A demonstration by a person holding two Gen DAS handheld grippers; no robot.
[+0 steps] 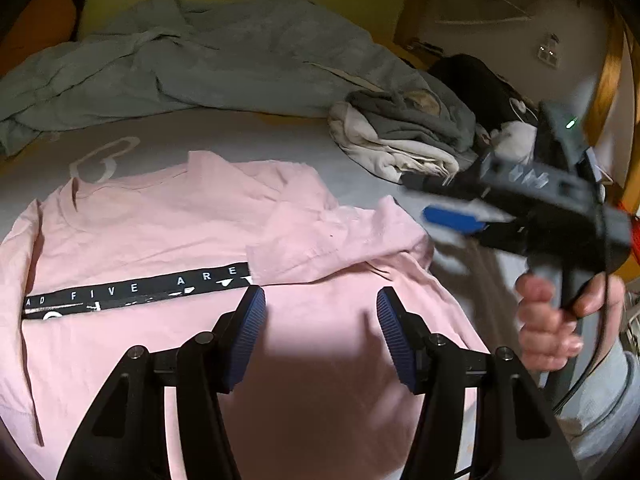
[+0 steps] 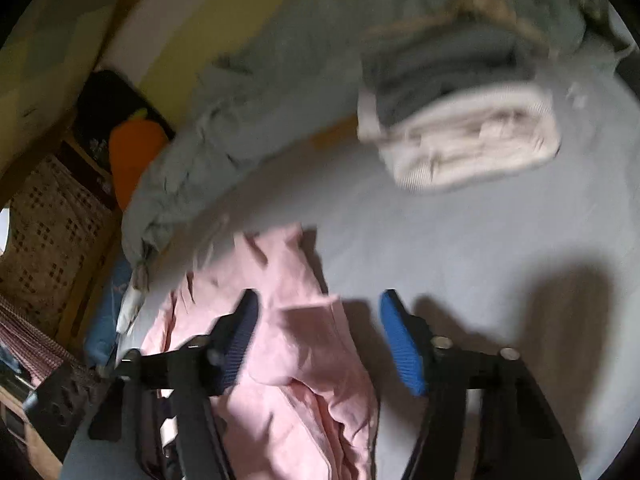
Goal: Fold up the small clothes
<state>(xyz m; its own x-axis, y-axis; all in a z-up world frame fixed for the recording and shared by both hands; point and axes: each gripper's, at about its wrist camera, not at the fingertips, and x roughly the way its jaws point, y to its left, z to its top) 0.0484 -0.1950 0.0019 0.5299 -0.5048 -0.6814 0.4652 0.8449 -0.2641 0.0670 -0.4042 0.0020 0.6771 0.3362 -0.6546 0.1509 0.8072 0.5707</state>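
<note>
A pink long-sleeved shirt (image 1: 160, 232) lies flat on the grey bed sheet (image 1: 224, 136), a black band with white letters (image 1: 136, 288) across its chest. Its right sleeve (image 1: 332, 236) is folded in over the body. My left gripper (image 1: 320, 300) hovers open just above the shirt's lower middle, nothing between its blue pads. At the right edge, a hand (image 1: 552, 328) holds my right gripper (image 1: 420, 200), blurred, beside the folded sleeve's shoulder. In the right wrist view my right gripper (image 2: 320, 304) stands open over rumpled pink cloth (image 2: 304, 344), which its pads do not press.
A crumpled grey-green blanket (image 1: 180, 52) fills the back of the bed. A stack of folded grey and cream clothes (image 1: 400, 136) (image 2: 460, 136) sits at the back right. An orange cushion (image 2: 136, 148) lies at the far left, by wooden furniture (image 2: 48, 240).
</note>
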